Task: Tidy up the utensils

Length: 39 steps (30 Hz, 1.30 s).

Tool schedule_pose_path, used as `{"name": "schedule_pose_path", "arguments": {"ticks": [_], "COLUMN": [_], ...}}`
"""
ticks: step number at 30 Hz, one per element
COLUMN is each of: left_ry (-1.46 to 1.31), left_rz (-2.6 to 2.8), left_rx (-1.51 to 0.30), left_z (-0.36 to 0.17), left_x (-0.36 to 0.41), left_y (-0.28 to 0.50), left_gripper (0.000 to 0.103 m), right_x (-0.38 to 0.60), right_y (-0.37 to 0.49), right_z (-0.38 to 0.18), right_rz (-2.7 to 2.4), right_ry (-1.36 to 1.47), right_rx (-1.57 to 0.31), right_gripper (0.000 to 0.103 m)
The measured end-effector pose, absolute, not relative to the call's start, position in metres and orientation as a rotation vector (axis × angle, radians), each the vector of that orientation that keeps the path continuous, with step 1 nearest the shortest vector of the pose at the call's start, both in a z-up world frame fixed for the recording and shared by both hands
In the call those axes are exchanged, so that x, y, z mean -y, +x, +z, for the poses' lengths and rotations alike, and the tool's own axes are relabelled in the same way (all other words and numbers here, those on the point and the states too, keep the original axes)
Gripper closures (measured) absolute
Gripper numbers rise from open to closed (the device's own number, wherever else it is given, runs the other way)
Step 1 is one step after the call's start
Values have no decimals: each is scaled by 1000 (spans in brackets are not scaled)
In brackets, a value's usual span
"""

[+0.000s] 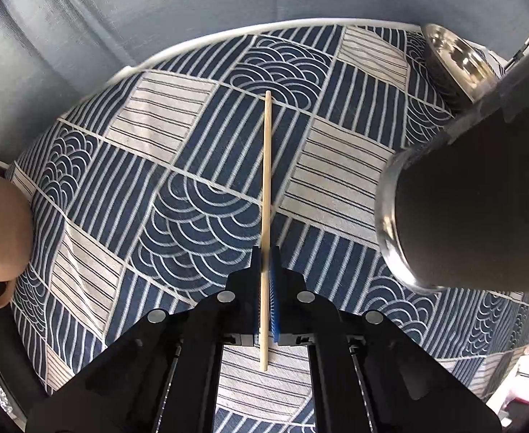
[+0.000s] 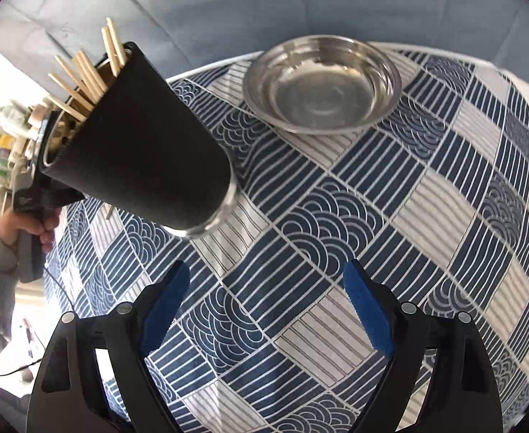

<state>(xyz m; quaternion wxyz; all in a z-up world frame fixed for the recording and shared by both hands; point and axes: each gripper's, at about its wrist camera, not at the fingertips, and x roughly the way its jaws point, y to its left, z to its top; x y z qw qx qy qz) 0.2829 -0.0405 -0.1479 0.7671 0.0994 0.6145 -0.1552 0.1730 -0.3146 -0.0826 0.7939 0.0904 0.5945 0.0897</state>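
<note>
One pale wooden chopstick (image 1: 266, 216), a slim round stick, lies flat on the tabletop (image 1: 177, 133), which is covered by a blue-and-white woven cloth printed with stripe and wave-arc panels. In the left wrist view its long axis runs almost straight up the frame, from the lower centre to just above the middle, with the far end leaning very slightly right.

The left gripper (image 1: 265, 252) has its two black fingers closed on the near part of this chopstick, the blue ribbed pads pressing it from both sides; a short length of stick shows behind the pads.

The right gripper (image 2: 266, 274) stands wide apart with nothing between its fingers; only cloth lies below them.

One black tapered cylindrical holder with a shiny metal base rim (image 2: 145, 137) stands on the cloth at the upper left of the right wrist view. It holds a bundle of similar wooden chopsticks (image 2: 87, 72); about seven tips show above the rim, fanned toward the upper left.

One round, shallow stainless steel dish (image 2: 322, 86) sits at the upper centre of that view. One beige ceramic cup with a loop handle (image 1: 0, 231) sits at the left edge of the left wrist view.

A person's hand (image 2: 29, 227) in a grey sleeve appears at the left edge of the right wrist view, gripping a black handle.
</note>
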Motion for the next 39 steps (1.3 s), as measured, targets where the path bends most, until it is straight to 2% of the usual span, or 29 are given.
{"name": "schedule_pose_path", "arguments": {"ticks": [4, 8, 14, 20, 22, 23, 25, 28, 29, 34, 39], "left_ry": [123, 61, -30, -80, -96, -93, -98, -92, -99, -126, -67], "left_rz": [-362, -380, -412, -553, -613, -641, -686, -732, -746, -741, -691], "left_rx": [-1368, -1320, -1165, -931, -859, -786, -711, -610, -597, -542, -528], "left_z": [-147, -123, -49, 32, 49, 63, 76, 78, 72, 41, 11], "left_x": [30, 19, 3, 17, 25, 32, 42, 60, 67, 84, 86], "left_y": [272, 258, 237, 220, 214, 209, 203, 199, 200, 196, 193], "left_gripper": [99, 99, 99, 98, 98, 98, 98, 98, 98, 98, 98], "right_x": [312, 312, 308, 302, 302, 301, 298, 294, 291, 279, 266], "right_y": [169, 166, 170, 176, 179, 181, 187, 195, 198, 208, 221], "right_z": [-93, -96, -79, -14, 6, 16, 31, 45, 48, 52, 42], "right_rz": [183, 184, 212, 309, 336, 346, 351, 385, 414, 449, 465], "right_ry": [185, 188, 199, 221, 231, 233, 229, 244, 249, 240, 198], "right_rx": [-1314, -1327, -1280, -1104, -1051, -1032, -1014, -971, -962, -903, -927], "right_gripper": [21, 21, 21, 21, 27, 38, 45, 78, 92, 94, 94]}}
